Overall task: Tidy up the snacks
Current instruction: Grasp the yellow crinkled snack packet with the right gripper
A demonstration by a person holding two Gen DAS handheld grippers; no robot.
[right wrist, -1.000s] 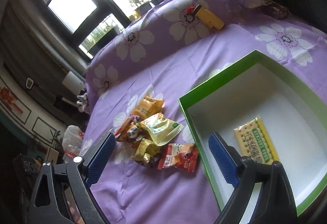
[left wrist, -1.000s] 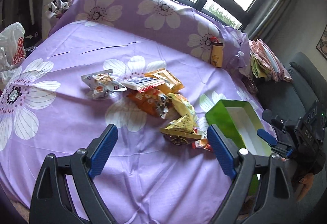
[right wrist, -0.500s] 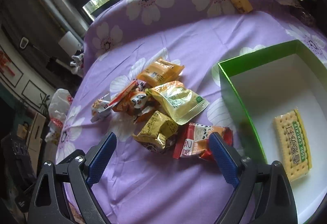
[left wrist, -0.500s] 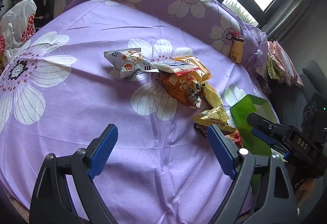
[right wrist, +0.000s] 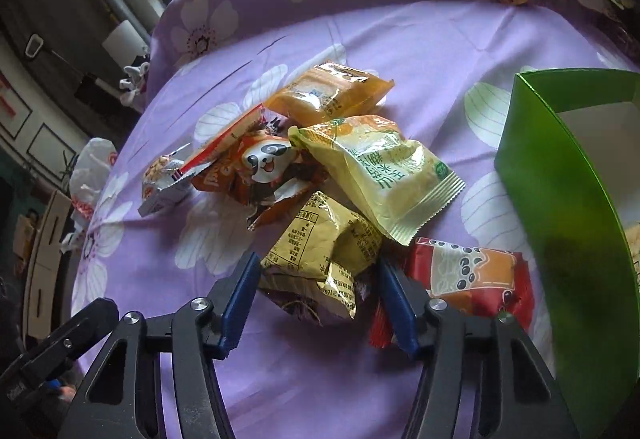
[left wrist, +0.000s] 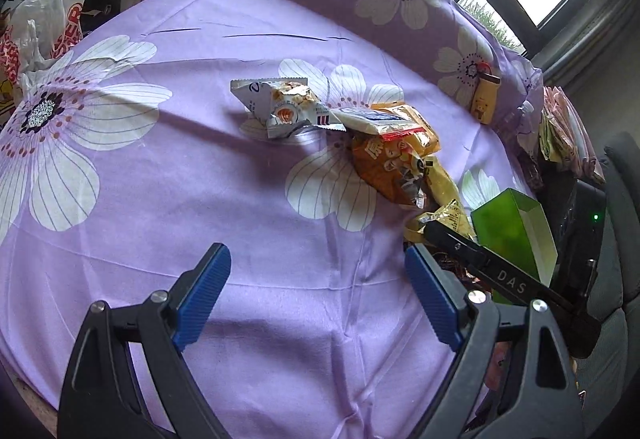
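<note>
A: Straddling the yellow packet (right wrist: pixel 320 247), the right gripper (right wrist: pixel 316 295) is seen with jaws part-closed, not clearly clamped. Printed text is too small to be read.

B: "DAS" (left wrist: pixel 511 281) is read beside the wide-open left gripper (left wrist: pixel 316 295); the green box (right wrist: pixel 560 199) is placed right of the snack pile.

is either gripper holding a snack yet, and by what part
Nothing is held. The right gripper is open, its fingers straddling the yellow snack packet; the left gripper is open over bare cloth.
</note>
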